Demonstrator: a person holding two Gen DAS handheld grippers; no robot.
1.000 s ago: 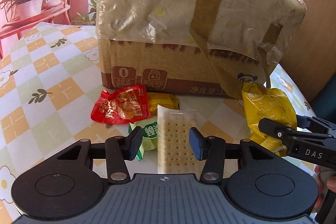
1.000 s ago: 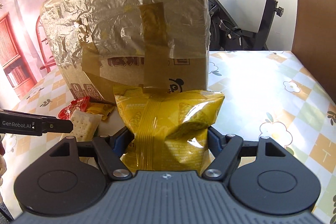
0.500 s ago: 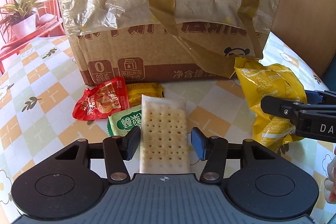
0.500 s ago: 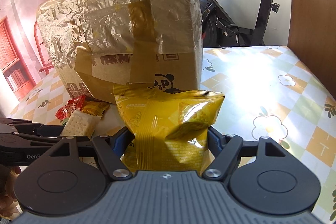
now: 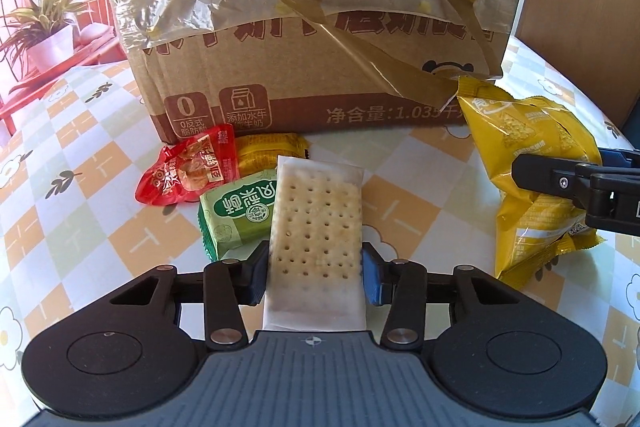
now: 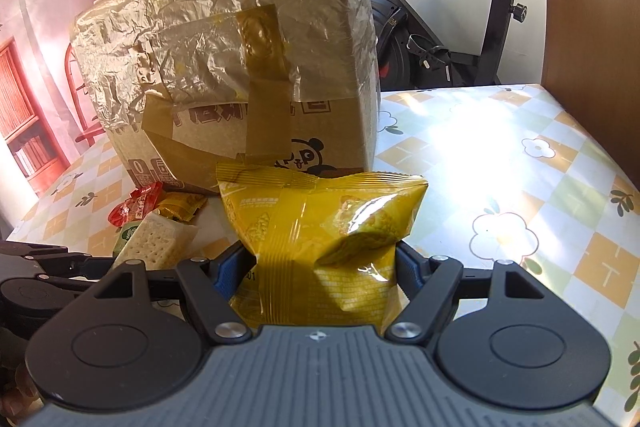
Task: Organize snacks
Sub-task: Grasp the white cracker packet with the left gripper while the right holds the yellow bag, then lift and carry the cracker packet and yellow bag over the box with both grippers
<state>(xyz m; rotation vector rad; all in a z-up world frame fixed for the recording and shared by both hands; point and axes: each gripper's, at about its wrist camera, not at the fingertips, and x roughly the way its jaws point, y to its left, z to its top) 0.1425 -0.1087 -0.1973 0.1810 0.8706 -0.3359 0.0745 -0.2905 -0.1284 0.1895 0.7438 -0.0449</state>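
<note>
A clear packet of pale crackers [image 5: 316, 211] lies lengthwise on the checked tablecloth, between the jaws of my left gripper [image 5: 316, 269]. The jaws are closing, and both pads touch the packet's long sides. Against its left edge sit a green snack packet [image 5: 236, 215], a red packet [image 5: 188, 171] and a small yellow packet [image 5: 268, 151]. My right gripper [image 6: 326, 267] is shut on a puffy yellow chip bag [image 6: 320, 219] and holds it upright in front of the box. In the left wrist view the same chip bag [image 5: 532, 147] shows at the right edge, crossed by a finger of the right gripper.
A tall cardboard box [image 5: 320, 67], wrapped in plastic film and brown tape, stands right behind the snacks. Flowered tablecloth [image 6: 500, 167] stretches away to the right of the box. An exercise bike [image 6: 440, 39] and a wooden panel [image 6: 592, 7] stand beyond the table; a potted plant [image 5: 44, 27] stands far left.
My left gripper slid forward and down over the cracker packet, and its jaws narrowed onto the packet's sides. The right gripper and chip bag stayed put.
</note>
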